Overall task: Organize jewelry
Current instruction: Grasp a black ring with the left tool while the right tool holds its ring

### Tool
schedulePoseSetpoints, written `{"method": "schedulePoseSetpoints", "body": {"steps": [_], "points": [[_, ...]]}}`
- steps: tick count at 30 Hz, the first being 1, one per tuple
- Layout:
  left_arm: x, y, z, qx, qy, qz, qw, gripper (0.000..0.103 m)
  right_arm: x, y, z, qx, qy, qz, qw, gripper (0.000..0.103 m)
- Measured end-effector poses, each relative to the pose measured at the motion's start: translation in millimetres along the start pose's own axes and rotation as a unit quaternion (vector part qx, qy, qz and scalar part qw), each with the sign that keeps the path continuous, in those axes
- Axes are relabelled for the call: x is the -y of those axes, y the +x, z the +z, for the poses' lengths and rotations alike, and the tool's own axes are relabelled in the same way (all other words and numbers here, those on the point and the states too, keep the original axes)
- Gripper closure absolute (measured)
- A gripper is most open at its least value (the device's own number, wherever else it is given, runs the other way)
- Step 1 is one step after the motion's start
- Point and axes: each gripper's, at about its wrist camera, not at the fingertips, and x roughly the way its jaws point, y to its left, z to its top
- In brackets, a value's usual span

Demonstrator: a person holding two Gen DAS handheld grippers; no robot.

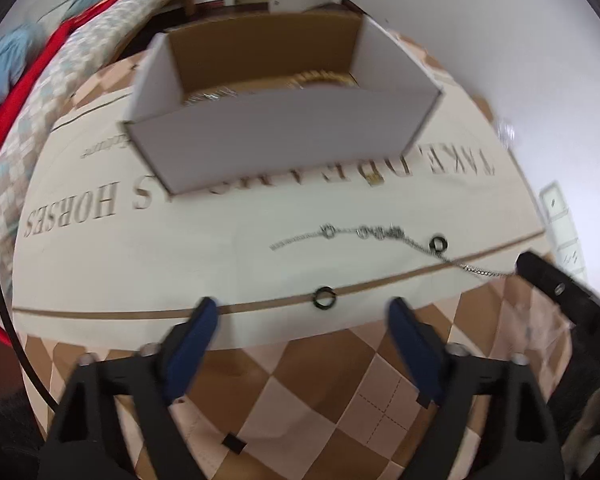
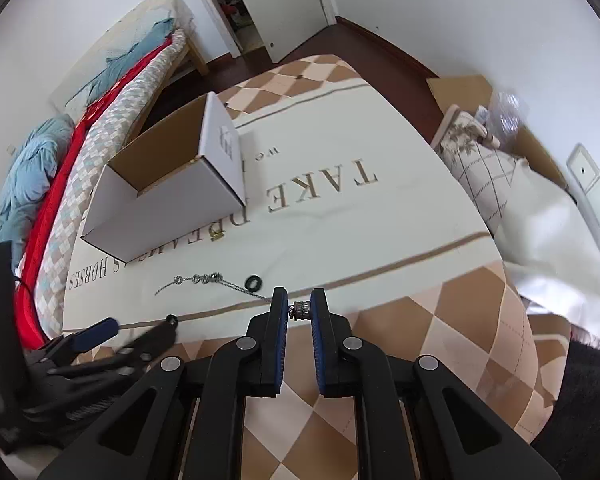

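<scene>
A: Item under task, and where is it?

B: I log one silver chain [image 2: 204, 280] with beads strung on it, lying on the cream printed cloth [image 2: 380, 232], in front of the white cardboard box [image 2: 164, 208]. Its long axis runs left to right across my right view; the near end rises to the right gripper [image 2: 300, 306].

A: Counts?

B: One chain. Two dark rings: one [image 1: 438, 244] touching the chain near its right part, one [image 1: 325, 297] on the brown stripe, apart from the chain. One small gold piece [image 1: 374, 178] just at the box's front wall. One box, with gold-coloured pieces inside, too blurred to count.

A: Tongs?

B: Right gripper clamps a small beaded charm [image 2: 300, 310] at the chain's end. Left gripper [image 1: 300, 312] stands wide, nothing between its blue pads [image 1: 196, 344], and hangs just before the nearer ring.
</scene>
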Motion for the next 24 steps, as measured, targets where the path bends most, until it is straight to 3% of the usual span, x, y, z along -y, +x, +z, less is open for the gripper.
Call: {"method": "schedulePoseSetpoints", "body": {"steps": [1, 3, 6, 7, 17, 24], "points": [[3, 5, -1, -0.005, 0.006, 0.01, 0.9999, 0.038, 2, 0, -1, 0.0, 0.002, 0.001, 1.0, 0.091], [10, 5, 0, 0.006, 0.021, 0.026, 0.9994, 0.043, 5, -1, -1, 0.002, 0.007, 0.001, 1.0, 0.091], [16, 4, 4, 0.015, 0.027, 0.027, 0.9991, 0.076, 7, -2, 0, 0.003, 0.011, 0.003, 1.0, 0.091], [16, 4, 4, 0.015, 0.03, 0.027, 0.9991, 0.092, 7, -2, 0, 0.003, 0.012, 0.003, 1.0, 0.091], [18, 2, 9, 0.016, 0.025, 0.023, 0.9993, 0.093, 3, -16, 8, 0.018, 0.01, 0.011, 1.0, 0.091], [3, -33, 10, 0.033, 0.013, -0.006, 0.9994, 0.093, -16, -45, 25, 0.033, -0.01, 0.042, 0.998, 0.091]]}}
